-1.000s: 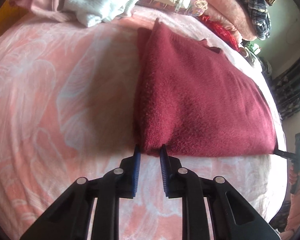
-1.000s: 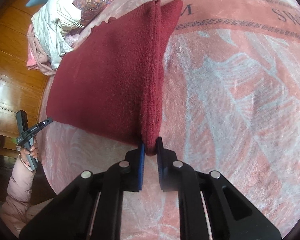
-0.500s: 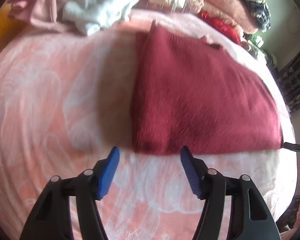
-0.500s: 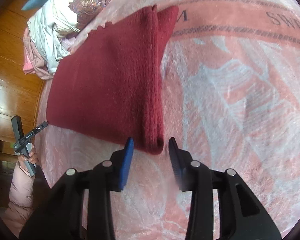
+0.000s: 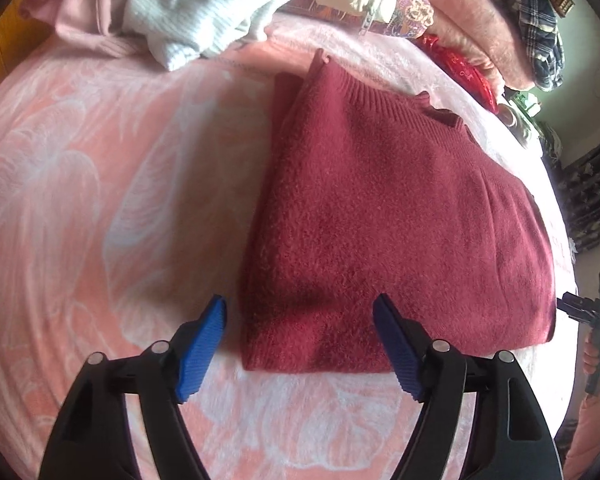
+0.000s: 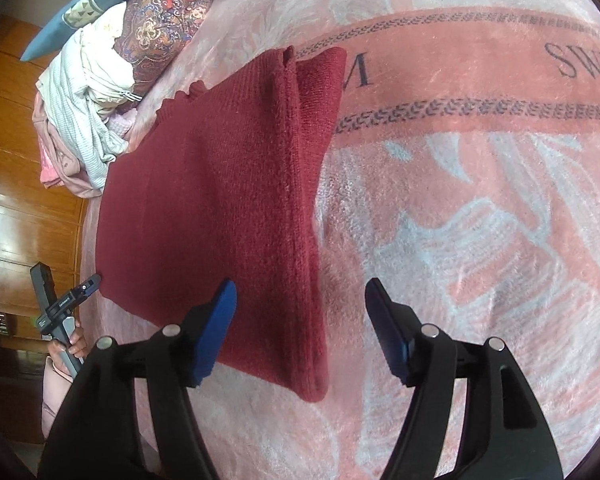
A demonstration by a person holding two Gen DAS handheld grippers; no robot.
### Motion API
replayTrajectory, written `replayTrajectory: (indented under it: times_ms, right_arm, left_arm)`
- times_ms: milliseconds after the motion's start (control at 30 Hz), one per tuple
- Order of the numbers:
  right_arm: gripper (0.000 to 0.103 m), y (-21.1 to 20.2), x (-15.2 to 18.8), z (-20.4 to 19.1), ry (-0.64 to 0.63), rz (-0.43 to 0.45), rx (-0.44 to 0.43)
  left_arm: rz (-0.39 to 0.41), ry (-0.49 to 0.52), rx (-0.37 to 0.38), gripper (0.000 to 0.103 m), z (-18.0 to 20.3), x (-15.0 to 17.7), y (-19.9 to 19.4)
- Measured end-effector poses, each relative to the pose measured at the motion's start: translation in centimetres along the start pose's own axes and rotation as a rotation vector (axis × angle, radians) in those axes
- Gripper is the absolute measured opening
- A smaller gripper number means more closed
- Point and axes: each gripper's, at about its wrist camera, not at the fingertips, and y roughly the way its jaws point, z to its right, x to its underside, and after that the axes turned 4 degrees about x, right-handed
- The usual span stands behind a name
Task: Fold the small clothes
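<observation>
Flanking the folded maroon sweater (image 5: 388, 216), both grippers' fingers wide; heaped clothes (image 5: 188, 12) beyond.

From my left wrist view, the clothes pile (image 5: 204, 8) runs off the top edge, so I can't count the garments in it. The plaid fabric (image 5: 536, 20) is cut by the fisheye rim. On my right wrist view the blanket lettering (image 6: 580, 62) is clipped at the edge (only "SW" reads clearly). The folded sweater (image 6: 220, 208) hides its lower layers, and the blue pillow (image 6: 96, 0) is partly buried.
</observation>
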Motion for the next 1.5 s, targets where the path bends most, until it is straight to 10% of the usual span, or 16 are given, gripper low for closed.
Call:
replayTrajectory:
  times_ms: [600,733,867,1167,1500]
  right_arm:
    - [0.074,3.7,-4.7,-0.2,0.016,0.013,-0.048]
    - [0.033,4.6,-4.7,-0.9,0.002,0.008,-0.088]
    - [0.02,3.6,-4.5,-1.1,0.011,0.035,-0.113]
    - [0.016,-1.0,-3.6,-4.0,-0.059,0.05,-0.119]
    - [0.019,4.1,-4.4,-1.1,0.048,0.008,-0.029]
  left_arm:
    - [-0.085,0.041,0.081,0.084,1.6,-6.4,6.0]
    - [-0.073,0.042,0.092,0.048,1.7,-6.1,5.8]
    - [-0.059,-0.046,0.174,0.022,0.6,-5.9,5.0]
    - [-0.047,-0.012,0.189,0.02,2.6,-5.5,2.6]
    - [-0.067,-0.016,0.083,0.032,1.6,-5.4,5.5]
